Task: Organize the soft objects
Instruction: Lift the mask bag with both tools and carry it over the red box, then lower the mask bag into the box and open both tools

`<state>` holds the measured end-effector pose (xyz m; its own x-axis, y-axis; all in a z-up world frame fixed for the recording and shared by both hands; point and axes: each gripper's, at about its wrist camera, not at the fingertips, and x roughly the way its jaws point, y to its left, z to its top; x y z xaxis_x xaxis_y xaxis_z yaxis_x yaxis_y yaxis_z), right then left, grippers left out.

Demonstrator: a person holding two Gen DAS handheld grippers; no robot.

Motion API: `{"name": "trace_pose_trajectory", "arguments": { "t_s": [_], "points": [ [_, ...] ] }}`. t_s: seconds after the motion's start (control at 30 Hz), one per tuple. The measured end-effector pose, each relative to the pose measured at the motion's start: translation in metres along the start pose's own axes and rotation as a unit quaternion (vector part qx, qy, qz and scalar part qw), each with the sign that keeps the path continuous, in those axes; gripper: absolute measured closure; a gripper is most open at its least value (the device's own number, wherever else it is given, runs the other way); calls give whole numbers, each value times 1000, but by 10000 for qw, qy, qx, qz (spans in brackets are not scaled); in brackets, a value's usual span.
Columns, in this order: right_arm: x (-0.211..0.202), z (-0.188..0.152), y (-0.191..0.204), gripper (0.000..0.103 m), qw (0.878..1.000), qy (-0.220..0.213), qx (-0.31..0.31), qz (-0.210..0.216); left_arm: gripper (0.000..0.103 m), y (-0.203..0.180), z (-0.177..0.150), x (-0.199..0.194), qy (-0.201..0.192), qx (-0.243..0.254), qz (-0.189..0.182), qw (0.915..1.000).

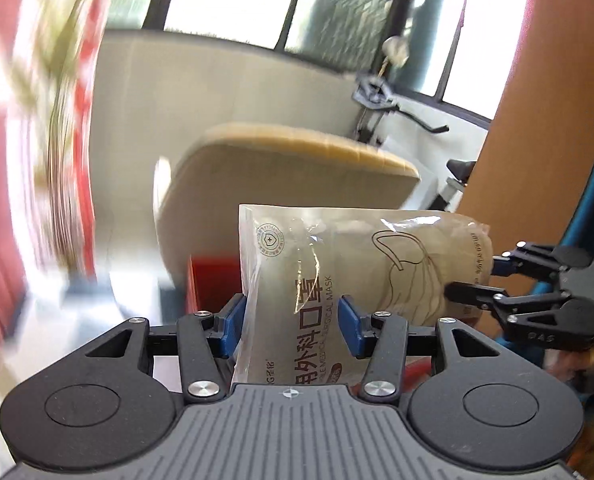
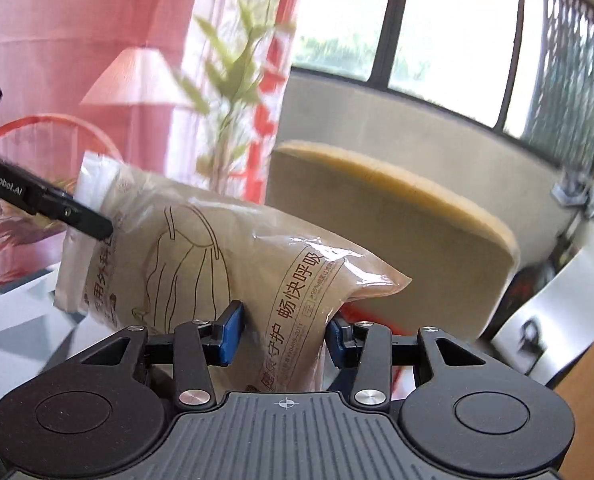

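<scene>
Between the left gripper's (image 1: 291, 326) blue pads, the soft, glossy clear plastic pack of surgical masks (image 1: 361, 272) hung pinched in mid-air, likely light, slippery and crushable; the right gripper (image 1: 469, 280) clamped its far end. In the right view, the right gripper (image 2: 283, 334) squeezed one end of the pack, a beige cushioned chair (image 2: 397, 236) close behind, open room above.

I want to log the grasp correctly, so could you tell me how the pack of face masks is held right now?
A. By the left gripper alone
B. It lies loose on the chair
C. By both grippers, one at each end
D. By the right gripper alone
C: the left gripper clamps one end of the pack of face masks and the right gripper clamps the other, with the chair behind it.
</scene>
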<state>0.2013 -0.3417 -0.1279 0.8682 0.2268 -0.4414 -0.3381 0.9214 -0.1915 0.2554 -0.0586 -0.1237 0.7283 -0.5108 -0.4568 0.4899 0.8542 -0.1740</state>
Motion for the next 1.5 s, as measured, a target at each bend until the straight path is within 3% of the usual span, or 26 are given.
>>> {"name": "trace_pose_trajectory", "arguments": {
  "t_s": [0.23,0.6,0.87,1.27,1.5],
  "points": [
    [41,-15,-18,64,9990,-64,184,-410,50,1,10,61,180,-113,16,9998],
    [76,-88,-23,65,9939,657,865,-193,60,7,-25,111,1000,-1,-39,9950],
    [100,-87,-22,67,9849,1261,1183,-2,60,20,-38,128,1516,18,149,9883],
    [145,-92,-46,68,9557,1987,2170,102,60,15,-43,164,2021,2,308,9789],
    [167,-88,-41,67,9548,2324,1849,-66,60,12,-50,178,2263,134,402,9731]
  ]
}}
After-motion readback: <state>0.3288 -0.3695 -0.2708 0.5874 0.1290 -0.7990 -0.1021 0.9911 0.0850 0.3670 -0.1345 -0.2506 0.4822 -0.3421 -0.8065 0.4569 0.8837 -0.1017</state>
